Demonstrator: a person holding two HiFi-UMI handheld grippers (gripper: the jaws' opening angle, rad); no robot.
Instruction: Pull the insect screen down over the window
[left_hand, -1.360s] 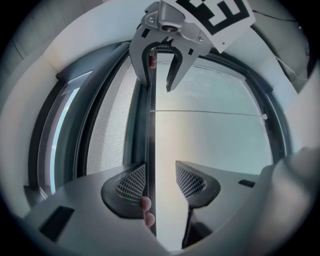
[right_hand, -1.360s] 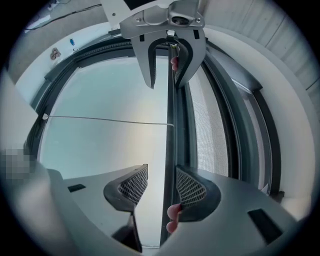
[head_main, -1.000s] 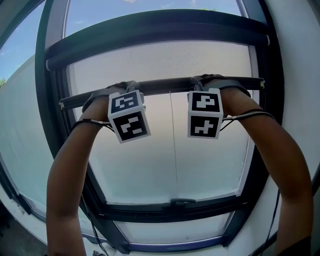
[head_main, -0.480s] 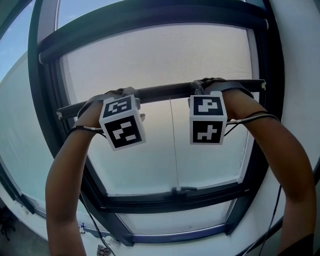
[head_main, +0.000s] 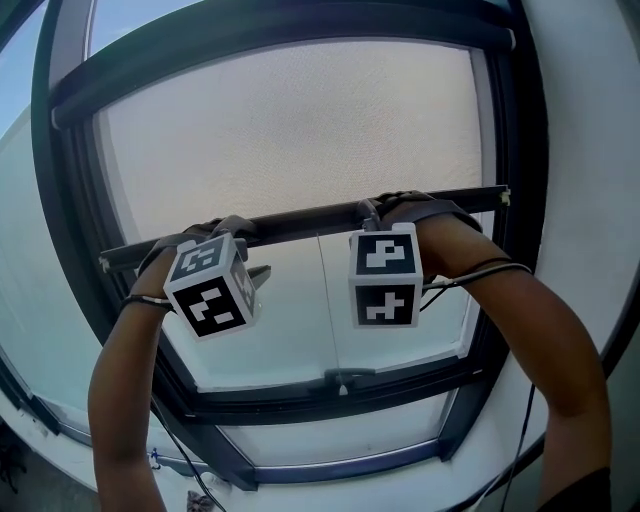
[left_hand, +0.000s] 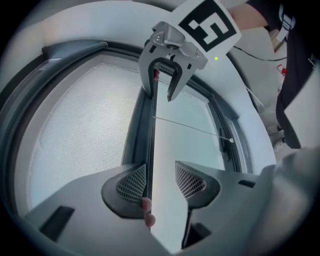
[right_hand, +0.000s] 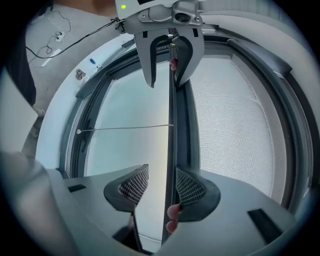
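Dark-framed window (head_main: 525, 200) ahead: a grey mesh insect screen (head_main: 290, 130) hangs about half down. Its black horizontal pull bar (head_main: 300, 222) runs through the left gripper (left_hand: 161, 172) and right gripper (right_hand: 161, 175), both unclenched and straddling it. The frame's bottom rail (head_main: 400, 385) lies well below, so the pull likely goes straight down.

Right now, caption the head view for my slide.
Left gripper and right gripper straddle the screen bar partway down the window.

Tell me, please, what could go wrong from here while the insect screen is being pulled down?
Both grippers' jaws stand apart: the pull bar lies against only one pad of the left gripper and of the right gripper, so it may slip free and the insect screen could spring back.
In the head view the bar slopes, its left end lower; uneven pulling might jam it in the window frame.
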